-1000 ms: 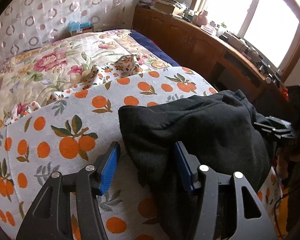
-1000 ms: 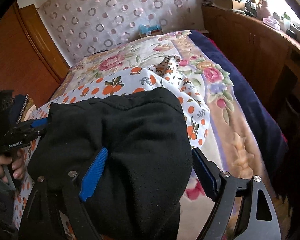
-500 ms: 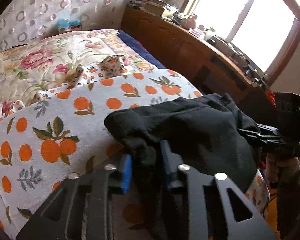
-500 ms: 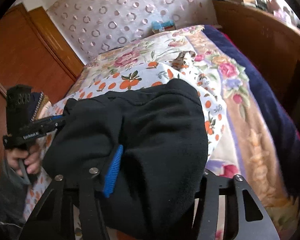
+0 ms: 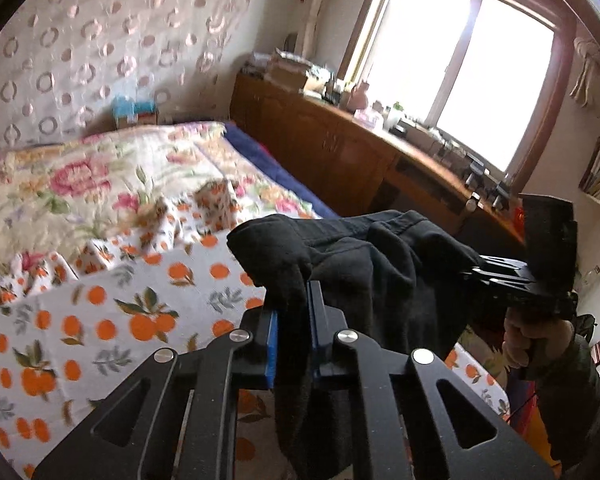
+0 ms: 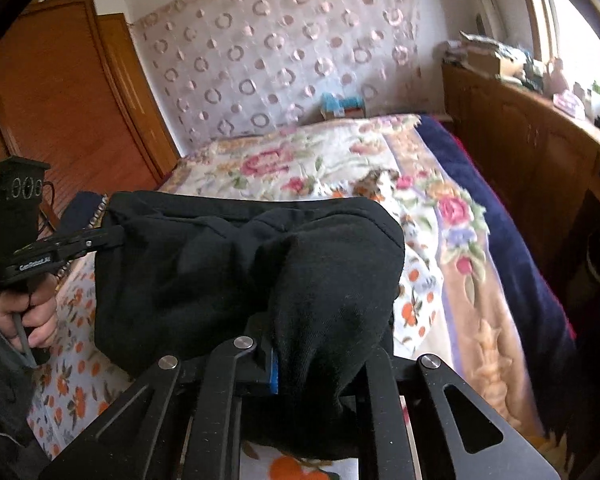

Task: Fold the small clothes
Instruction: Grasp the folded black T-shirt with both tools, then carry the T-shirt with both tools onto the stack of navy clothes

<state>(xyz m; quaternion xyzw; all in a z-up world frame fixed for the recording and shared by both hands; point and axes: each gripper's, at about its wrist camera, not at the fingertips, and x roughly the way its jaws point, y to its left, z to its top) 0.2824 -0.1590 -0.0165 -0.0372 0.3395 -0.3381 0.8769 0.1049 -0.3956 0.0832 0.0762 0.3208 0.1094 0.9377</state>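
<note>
Hanging between two hand-held tongs, a black garment point(image 5: 380, 264) is lifted clear of the orange-print sheet point(image 5: 100, 320) that covers the near part of the bed. In the left wrist view, the sheet fills the 9 o'clock side, with a floral quilt point(image 5: 100, 168) beyond it toward 10 o'clock and a small blue box point(image 5: 134, 110) at the wall past the quilt. At 6 o'clock the left gripper point(image 5: 292, 320) has just been closing, and its blue pads now pinch a bunched corner of the garment, which droops below them. The cloth stretches from there toward 3 o'clock, where the right gripper point(image 5: 476, 272) bites its far edge, held by a hand point(image 5: 536, 336) below it. A wooden cabinet point(image 5: 340, 152) cluttered with small items runs under a bright window point(image 5: 460, 76) from 12 toward 2 o'clock. In the right wrist view, a wooden wardrobe point(image 6: 60, 100) stands at 10 o'clock; at 9 o'clock the left gripper point(image 6: 116, 236) holds the garment's point(image 6: 220, 264) left corner, a hand point(image 6: 28, 316) gripping its handle. At 6 o'clock the right gripper point(image 6: 312, 356) has likewise just been closing and is clamped on a thick fold, with only one blue pad showing and the other buried under cloth. The quilt point(image 6: 300, 160) and a dark blue blanket edge point(image 6: 500, 208) lie toward 1 to 3 o'clock.
</note>
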